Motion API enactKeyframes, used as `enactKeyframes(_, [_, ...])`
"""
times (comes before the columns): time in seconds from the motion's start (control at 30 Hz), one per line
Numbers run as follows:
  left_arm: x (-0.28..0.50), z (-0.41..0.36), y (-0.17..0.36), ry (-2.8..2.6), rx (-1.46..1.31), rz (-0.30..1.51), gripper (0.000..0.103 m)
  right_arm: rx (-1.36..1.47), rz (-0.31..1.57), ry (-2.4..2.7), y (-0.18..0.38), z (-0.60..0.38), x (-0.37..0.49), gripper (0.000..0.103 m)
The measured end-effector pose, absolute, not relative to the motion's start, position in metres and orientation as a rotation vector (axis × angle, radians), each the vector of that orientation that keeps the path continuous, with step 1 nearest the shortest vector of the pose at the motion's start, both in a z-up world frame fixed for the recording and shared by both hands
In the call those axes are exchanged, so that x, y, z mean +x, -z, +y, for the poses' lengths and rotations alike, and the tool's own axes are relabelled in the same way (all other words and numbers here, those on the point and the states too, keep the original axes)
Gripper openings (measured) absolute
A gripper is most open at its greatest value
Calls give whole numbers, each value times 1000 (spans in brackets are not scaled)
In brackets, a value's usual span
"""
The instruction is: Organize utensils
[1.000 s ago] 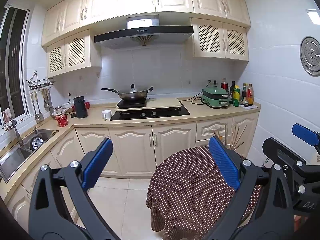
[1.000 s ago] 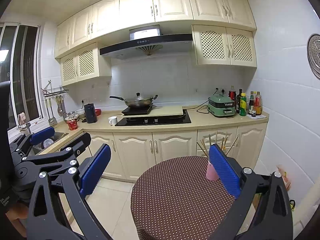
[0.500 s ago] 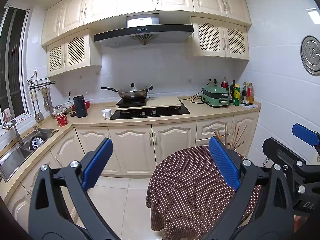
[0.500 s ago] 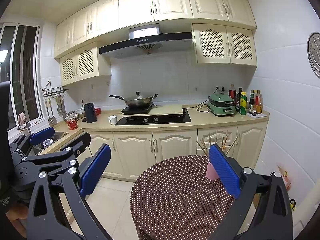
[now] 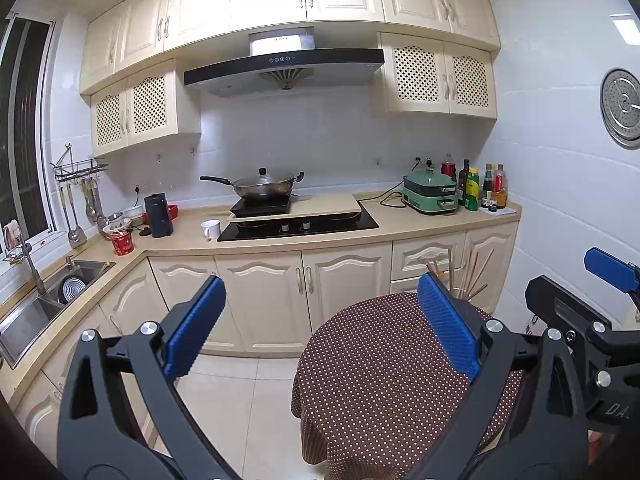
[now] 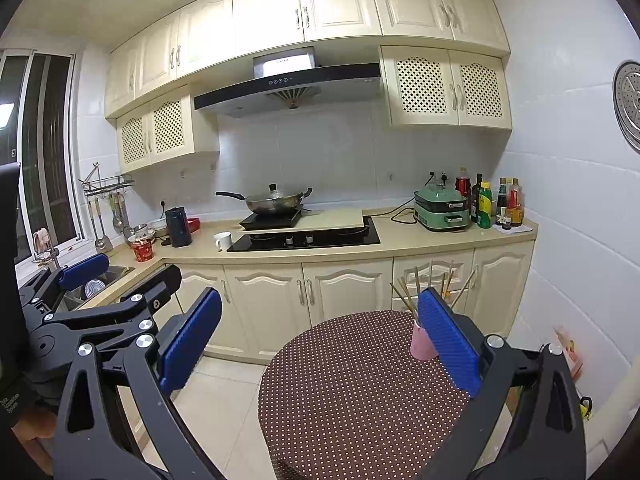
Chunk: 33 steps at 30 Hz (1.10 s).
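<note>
Chopsticks (image 6: 408, 298) upright in pink cup (image 6: 422, 346) on dotted table (image 6: 352, 392); left gripper (image 5: 320, 328), right gripper (image 6: 320, 332) both spread wide, empty, above table.

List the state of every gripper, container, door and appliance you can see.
Left gripper: open, holding nothing.
Right gripper: open, holding nothing.
Pink cup: upright on the table, chopsticks standing in it.
Wok: lidded, on the hob.
Cabinet doors: all shut.
White mug: upright on the counter.
Green cooker: lid closed.
</note>
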<state>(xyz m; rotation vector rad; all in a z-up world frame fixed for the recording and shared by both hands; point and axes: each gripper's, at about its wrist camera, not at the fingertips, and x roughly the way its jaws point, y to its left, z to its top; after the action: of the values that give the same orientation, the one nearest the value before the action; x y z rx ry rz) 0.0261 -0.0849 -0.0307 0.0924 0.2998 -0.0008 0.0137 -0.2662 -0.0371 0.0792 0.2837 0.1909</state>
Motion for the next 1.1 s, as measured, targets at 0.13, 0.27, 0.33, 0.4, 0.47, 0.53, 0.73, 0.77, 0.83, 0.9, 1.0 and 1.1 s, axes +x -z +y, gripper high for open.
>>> enactKeyframes(0.13, [28,-85,32,-1,96,303,95,81,287,-187,38,-265,15,95])
enactKeyframes(0.27, [31,-85,32,-1,98,305,95,82,290,-187,38,-265,17,95])
enactKeyframes(0.33, [33,-85,32,0,98,308,95,82,290,-185,38,-265,17,95])
enactKeyframes(0.4, [35,-85,33,-1,100,310,95,82,294,-185,38,-264,19,95])
enactKeyframes(0.47, [37,-85,34,0,99,313,95,83,296,-184,39,-264,21,95])
enactKeyframes(0.53, [39,-85,34,-2,101,314,95,84,299,-185,39,-264,22,95])
enactKeyframes(0.73, [42,-86,36,-6,103,316,95,86,302,-185,41,-262,28,95])
enactKeyframes(0.77, [43,-86,36,-8,104,316,95,87,303,-185,41,-262,28,95])
enactKeyframes(0.83, [45,-85,37,-11,106,317,95,87,304,-185,42,-261,29,95])
enactKeyframes(0.9, [48,-85,38,-13,106,317,95,88,305,-185,42,-261,30,95])
enactKeyframes(1.0, [48,-84,38,-11,106,320,95,89,308,-184,43,-260,31,95])
enactKeyframes(1.1, [52,-84,40,-13,107,325,95,92,312,-182,45,-260,35,95])
